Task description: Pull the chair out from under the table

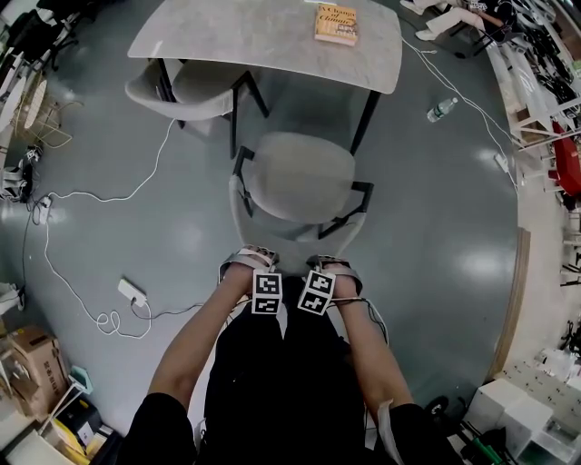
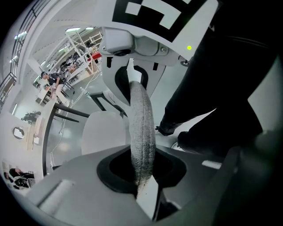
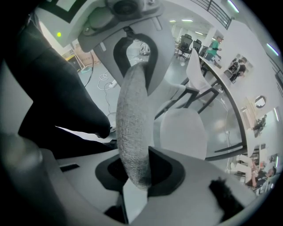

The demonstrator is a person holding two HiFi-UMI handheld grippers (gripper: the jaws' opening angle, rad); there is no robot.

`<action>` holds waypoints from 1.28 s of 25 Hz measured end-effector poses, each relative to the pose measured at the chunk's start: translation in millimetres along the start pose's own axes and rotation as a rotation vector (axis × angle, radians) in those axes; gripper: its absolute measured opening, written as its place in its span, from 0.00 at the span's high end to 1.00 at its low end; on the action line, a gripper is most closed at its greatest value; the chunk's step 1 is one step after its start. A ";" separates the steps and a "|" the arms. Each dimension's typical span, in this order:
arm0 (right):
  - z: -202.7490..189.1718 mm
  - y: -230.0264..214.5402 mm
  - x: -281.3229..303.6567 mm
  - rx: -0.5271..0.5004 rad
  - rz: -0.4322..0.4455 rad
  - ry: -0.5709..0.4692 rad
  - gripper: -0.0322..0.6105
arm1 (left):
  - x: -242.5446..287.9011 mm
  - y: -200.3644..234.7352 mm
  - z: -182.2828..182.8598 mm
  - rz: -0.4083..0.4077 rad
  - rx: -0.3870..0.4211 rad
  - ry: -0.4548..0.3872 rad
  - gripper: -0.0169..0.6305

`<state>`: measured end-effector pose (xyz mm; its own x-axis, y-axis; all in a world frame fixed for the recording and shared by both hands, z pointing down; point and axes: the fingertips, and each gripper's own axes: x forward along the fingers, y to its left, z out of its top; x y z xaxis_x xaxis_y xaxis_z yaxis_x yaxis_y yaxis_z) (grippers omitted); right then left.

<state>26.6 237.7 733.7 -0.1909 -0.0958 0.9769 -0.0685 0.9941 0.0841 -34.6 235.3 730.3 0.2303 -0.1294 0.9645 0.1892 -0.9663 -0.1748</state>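
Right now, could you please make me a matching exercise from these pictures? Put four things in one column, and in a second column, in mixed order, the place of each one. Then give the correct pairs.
Things
1. book
2. water bottle
3. near chair
4. far chair

Places
A. on the floor, right of the table
B. partly under the table, at its left end
C. on the table top
D. between the table and the person

Pairs: 1-C, 2-A, 3-D, 4-B
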 end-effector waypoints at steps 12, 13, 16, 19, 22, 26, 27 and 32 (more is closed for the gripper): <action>6.0 18.2 1.2 0.027 -0.008 0.007 0.82 | -3.2 -17.3 -3.4 0.007 0.028 -0.009 0.86; 6.7 19.6 1.7 0.030 -0.011 0.008 0.82 | -3.2 -19.1 -3.8 0.006 0.029 -0.011 0.86; 7.8 24.8 3.4 0.033 -0.014 0.011 0.82 | -2.4 -25.0 -4.8 0.004 0.032 -0.014 0.86; 8.6 30.3 1.9 0.039 -0.013 0.010 0.82 | -4.2 -29.5 -4.6 0.001 0.039 -0.011 0.86; 10.4 36.1 -0.5 0.049 -0.010 0.004 0.82 | -7.1 -33.4 -5.0 -0.004 0.051 -0.011 0.86; 12.8 41.1 -1.9 0.059 -0.006 -0.001 0.82 | -9.3 -38.5 -5.2 -0.011 0.063 -0.016 0.86; 12.5 41.9 -2.3 0.060 -0.005 0.000 0.82 | -9.7 -39.4 -4.7 -0.013 0.063 -0.016 0.86; 9.2 49.1 -4.6 0.054 0.003 -0.004 0.82 | -11.3 -47.1 0.7 -0.022 0.052 -0.017 0.86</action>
<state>15.2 286.5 731.5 -0.1952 -0.0927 0.9764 -0.1206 0.9902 0.0699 -45.4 282.5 727.4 0.2420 -0.1043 0.9646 0.2436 -0.9558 -0.1645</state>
